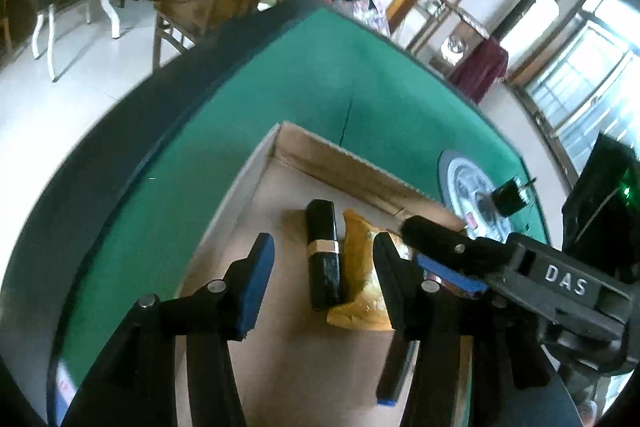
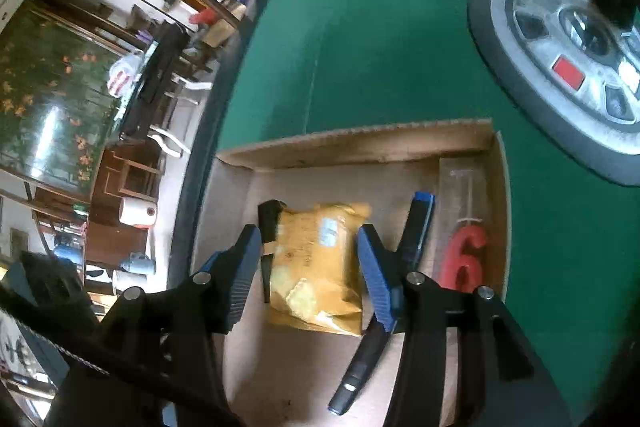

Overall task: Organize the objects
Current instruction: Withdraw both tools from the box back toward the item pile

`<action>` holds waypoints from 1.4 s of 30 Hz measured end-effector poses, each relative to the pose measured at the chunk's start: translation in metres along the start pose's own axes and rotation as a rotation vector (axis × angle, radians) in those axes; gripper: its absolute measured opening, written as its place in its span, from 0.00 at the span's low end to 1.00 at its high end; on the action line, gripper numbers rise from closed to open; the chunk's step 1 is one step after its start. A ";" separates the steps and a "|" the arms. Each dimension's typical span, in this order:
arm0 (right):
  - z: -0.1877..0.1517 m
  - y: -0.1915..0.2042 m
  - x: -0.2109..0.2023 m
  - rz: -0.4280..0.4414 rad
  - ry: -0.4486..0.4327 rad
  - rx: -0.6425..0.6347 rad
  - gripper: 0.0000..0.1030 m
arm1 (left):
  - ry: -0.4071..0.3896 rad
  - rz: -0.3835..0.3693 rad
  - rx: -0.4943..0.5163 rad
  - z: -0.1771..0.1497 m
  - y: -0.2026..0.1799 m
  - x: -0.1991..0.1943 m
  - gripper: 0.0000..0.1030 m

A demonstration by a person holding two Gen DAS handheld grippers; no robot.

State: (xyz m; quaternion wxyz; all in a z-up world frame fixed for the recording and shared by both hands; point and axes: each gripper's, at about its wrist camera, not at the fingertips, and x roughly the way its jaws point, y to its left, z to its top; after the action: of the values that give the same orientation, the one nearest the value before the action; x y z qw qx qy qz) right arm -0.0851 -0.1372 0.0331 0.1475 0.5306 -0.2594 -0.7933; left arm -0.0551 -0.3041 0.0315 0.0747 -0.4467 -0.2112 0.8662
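A shallow cardboard box (image 1: 344,163) (image 2: 360,143) lies on the green table. In it are a black lipstick tube with a gold band (image 1: 324,255), a yellow packet (image 2: 316,267) (image 1: 360,267), a dark blue pen (image 2: 416,227) and a red figure "6" candle (image 2: 464,259). My left gripper (image 1: 324,267) is open above the lipstick tube, empty. My right gripper (image 2: 308,263) is open, its fingers on either side of the yellow packet, just above it. The right gripper also shows in the left wrist view (image 1: 440,247) at the right.
A round grey and white disc (image 2: 560,67) (image 1: 468,187) with a dark object on it sits on the green table (image 1: 280,87) beyond the box. Chairs, tables and shelves stand on the floor past the table's dark edge (image 1: 120,131).
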 end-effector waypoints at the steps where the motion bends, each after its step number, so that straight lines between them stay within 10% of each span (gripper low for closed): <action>1: 0.000 0.001 -0.006 -0.006 -0.018 -0.007 0.47 | -0.019 0.003 -0.008 -0.002 -0.001 -0.010 0.44; 7: -0.019 0.002 -0.065 0.004 -0.149 -0.183 0.48 | -0.172 0.076 0.068 -0.037 -0.032 -0.087 0.58; 17: -0.071 -0.044 -0.169 -0.259 -0.518 -0.418 0.49 | -0.268 0.051 0.289 -0.085 -0.138 -0.137 0.66; 20: -0.082 -0.059 -0.197 -0.374 -0.670 -0.451 0.78 | -0.272 0.037 0.349 -0.096 -0.168 -0.130 0.66; 42: -0.062 -0.220 -0.239 -0.339 -0.599 -0.071 0.79 | 0.098 -0.053 0.391 -0.167 -0.217 0.007 0.66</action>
State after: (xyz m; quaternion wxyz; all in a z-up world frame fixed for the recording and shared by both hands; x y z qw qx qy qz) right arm 0.0745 0.1498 0.0721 -0.0508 0.3041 -0.1714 -0.9357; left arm 0.0628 -0.0567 0.0346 0.1930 -0.4596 -0.0468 0.8657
